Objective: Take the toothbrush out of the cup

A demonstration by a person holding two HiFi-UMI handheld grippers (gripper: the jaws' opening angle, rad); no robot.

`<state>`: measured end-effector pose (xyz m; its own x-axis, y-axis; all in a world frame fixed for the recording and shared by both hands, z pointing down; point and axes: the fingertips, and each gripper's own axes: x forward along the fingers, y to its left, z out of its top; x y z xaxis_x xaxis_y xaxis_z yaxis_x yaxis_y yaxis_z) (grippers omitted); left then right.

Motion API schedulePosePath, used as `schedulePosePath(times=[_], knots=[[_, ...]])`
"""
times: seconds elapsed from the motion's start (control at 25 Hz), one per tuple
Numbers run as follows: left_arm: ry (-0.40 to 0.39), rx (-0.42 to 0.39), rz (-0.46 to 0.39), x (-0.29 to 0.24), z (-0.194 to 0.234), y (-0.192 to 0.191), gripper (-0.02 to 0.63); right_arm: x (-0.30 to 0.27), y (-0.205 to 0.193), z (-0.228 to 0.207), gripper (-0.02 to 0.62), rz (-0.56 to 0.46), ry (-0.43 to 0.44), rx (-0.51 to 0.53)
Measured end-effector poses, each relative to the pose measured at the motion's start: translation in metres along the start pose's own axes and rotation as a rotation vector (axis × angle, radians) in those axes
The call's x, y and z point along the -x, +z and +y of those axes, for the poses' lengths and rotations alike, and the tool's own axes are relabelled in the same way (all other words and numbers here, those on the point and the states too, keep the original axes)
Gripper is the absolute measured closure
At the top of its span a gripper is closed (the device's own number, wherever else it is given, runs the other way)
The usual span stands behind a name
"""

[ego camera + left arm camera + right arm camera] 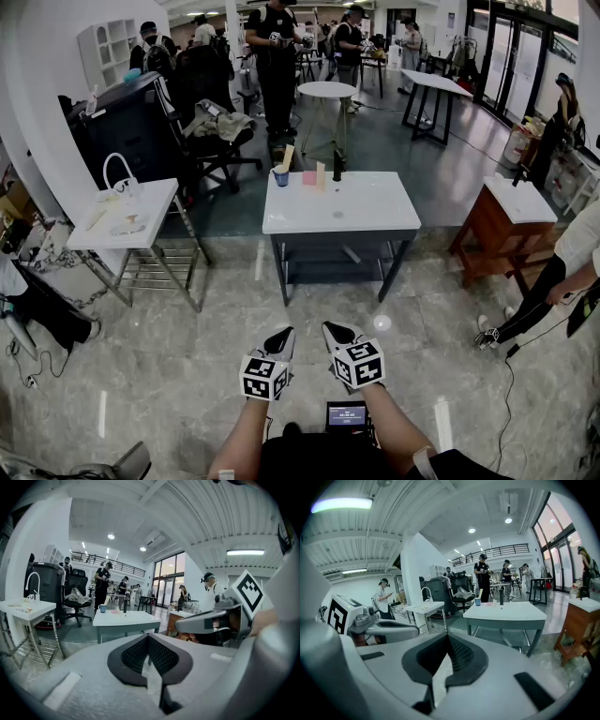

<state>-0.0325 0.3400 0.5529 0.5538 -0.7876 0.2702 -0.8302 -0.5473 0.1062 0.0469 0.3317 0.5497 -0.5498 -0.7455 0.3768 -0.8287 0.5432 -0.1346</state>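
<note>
Your left tool (278,337) and right tool (337,333) sit side by side just in front of you, both with jaws together and nothing between them (each tips slightly downward). Well beyond them, the white counter (375,211) carries the blue cup (280,175) at its far left corner, with the toothbrush (288,156) standing in it.

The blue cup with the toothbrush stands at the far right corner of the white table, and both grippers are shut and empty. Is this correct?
Not fully. In the head view the blue cup with the toothbrush stands at the far left corner of the white table. The left gripper and right gripper are indeed shut and empty.
</note>
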Motion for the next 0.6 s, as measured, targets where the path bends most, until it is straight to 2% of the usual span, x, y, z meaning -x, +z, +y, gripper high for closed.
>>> schedulePosePath(times=[0.6], knots=[[-0.010, -0.034, 0.009, -0.0030, -0.0081, -0.0006, 0.597, 0.0045, -0.0006, -0.0005, 0.586, -0.001, 0.010, -0.016]])
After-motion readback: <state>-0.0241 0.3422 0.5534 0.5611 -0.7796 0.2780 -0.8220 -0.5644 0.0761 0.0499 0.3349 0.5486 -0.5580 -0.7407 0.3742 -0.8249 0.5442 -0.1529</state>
